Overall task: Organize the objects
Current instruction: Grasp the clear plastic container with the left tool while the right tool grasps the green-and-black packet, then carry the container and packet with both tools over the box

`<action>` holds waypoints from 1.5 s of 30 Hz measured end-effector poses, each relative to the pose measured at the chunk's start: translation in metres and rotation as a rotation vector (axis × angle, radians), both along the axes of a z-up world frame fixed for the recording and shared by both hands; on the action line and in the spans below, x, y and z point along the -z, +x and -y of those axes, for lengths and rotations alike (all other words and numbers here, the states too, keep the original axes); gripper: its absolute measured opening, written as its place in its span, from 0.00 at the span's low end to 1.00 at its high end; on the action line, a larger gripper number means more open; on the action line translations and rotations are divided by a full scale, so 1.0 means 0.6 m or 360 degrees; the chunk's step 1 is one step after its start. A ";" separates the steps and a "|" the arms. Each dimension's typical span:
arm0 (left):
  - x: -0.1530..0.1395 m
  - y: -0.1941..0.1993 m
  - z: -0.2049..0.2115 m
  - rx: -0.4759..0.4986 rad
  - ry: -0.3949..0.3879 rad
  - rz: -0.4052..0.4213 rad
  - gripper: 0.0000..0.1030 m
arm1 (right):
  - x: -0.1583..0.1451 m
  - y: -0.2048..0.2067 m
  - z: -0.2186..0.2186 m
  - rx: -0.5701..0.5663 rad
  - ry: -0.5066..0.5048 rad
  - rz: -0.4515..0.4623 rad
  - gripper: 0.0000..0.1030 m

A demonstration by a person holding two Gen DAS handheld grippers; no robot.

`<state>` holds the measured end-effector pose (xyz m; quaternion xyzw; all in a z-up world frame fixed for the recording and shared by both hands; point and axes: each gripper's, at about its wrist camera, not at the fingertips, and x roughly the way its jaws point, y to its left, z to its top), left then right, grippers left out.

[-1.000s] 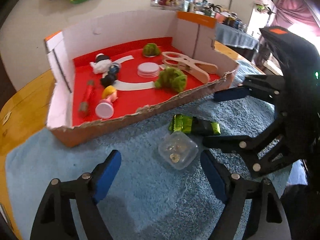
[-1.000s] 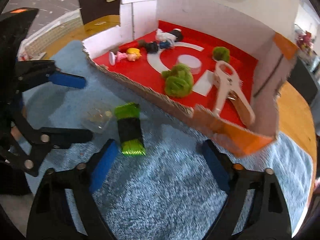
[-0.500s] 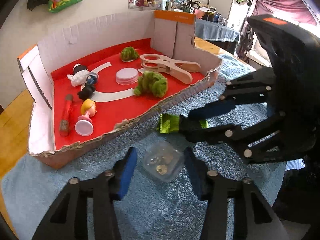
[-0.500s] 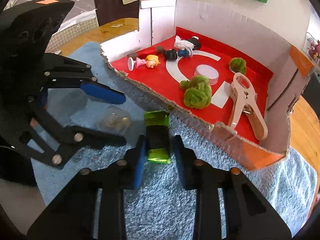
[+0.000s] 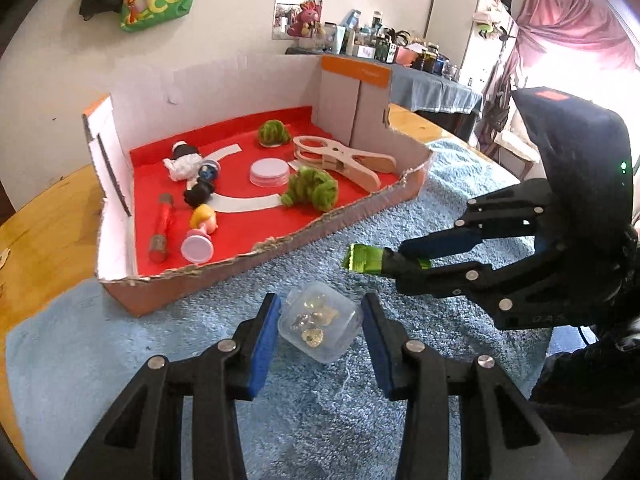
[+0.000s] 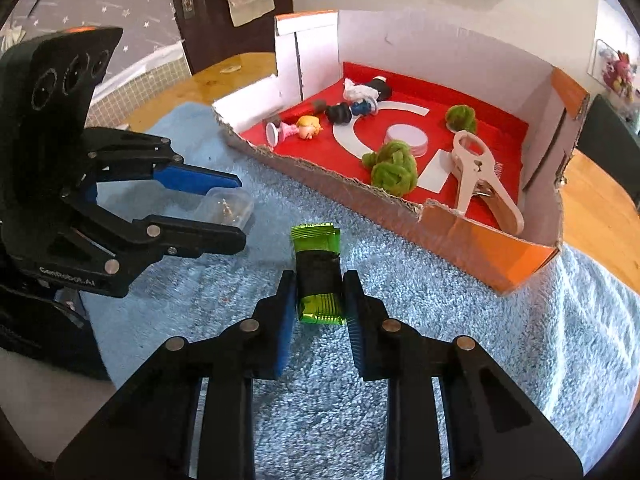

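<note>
My left gripper (image 5: 320, 330) is closed on the small clear plastic case (image 5: 319, 322); its blue pads press the two sides of it. My right gripper (image 6: 318, 294) is clamped on the green and black snack packet (image 6: 318, 270), with the far end of the packet sticking out in front. Both things are just above the blue towel (image 6: 460, 344), near the torn front edge of the cardboard box (image 5: 132, 296). I judge that the picking step is finished and the carrying step begins. Next, I think, both hands must rise enough to pass over this low front wall, then go forward to the red floor of the box. A free place is needed there, because the wooden clip (image 6: 478, 178), the green pompoms (image 6: 394, 172) and the small figures already lie inside.
</note>
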<state>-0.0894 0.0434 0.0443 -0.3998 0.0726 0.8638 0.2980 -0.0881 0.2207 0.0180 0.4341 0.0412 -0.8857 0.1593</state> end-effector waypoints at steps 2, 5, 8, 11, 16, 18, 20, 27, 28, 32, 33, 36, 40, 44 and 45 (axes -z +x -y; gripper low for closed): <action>-0.004 0.001 0.004 -0.0008 0.0009 -0.0005 0.42 | -0.004 0.002 0.001 -0.0001 -0.0009 -0.0006 0.22; -0.011 0.004 0.008 -0.0014 0.0016 -0.0021 0.42 | -0.012 0.006 0.005 -0.0006 -0.0023 -0.0022 0.22; -0.017 0.009 0.012 -0.0017 0.0027 -0.0038 0.42 | -0.018 0.010 0.009 -0.0008 -0.0019 -0.0036 0.22; -0.028 0.012 0.016 -0.0024 0.0038 -0.0067 0.42 | -0.025 0.013 0.012 -0.0010 -0.0031 -0.0047 0.22; -0.052 0.008 0.024 -0.0040 0.0067 -0.0109 0.42 | -0.047 0.019 0.011 -0.0003 -0.0051 -0.0093 0.22; -0.060 0.005 0.025 -0.0042 0.0069 -0.0124 0.42 | -0.060 0.019 0.009 0.0000 -0.0068 -0.0114 0.22; -0.068 0.000 0.024 -0.0038 0.0067 -0.0139 0.42 | -0.071 0.016 0.006 0.0008 -0.0068 -0.0131 0.22; -0.080 -0.020 0.023 -0.0029 0.0072 -0.0129 0.42 | -0.095 -0.003 0.003 0.0019 -0.0018 -0.0151 0.22; -0.081 -0.023 0.023 -0.0027 0.0076 -0.0122 0.42 | -0.097 -0.006 0.002 0.0020 -0.0017 -0.0150 0.22; -0.083 -0.036 0.023 -0.0034 0.0082 -0.0097 0.42 | -0.102 -0.021 -0.002 0.0038 -0.0006 -0.0137 0.22; -0.084 -0.039 0.023 -0.0034 0.0086 -0.0094 0.42 | -0.102 -0.022 -0.003 0.0037 -0.0012 -0.0133 0.22; -0.089 -0.048 0.024 -0.0045 0.0082 -0.0090 0.42 | -0.109 -0.032 -0.007 0.0050 -0.0009 -0.0127 0.22; -0.100 -0.061 0.022 -0.0051 0.0078 -0.0103 0.42 | -0.120 -0.049 -0.012 0.0064 0.0014 -0.0137 0.22; -0.106 -0.078 0.015 -0.0062 0.0077 -0.0100 0.42 | -0.132 -0.075 -0.018 0.0078 0.0058 -0.0152 0.22; -0.106 -0.084 0.012 -0.0069 0.0077 -0.0091 0.42 | -0.135 -0.082 -0.019 0.0082 0.0073 -0.0154 0.22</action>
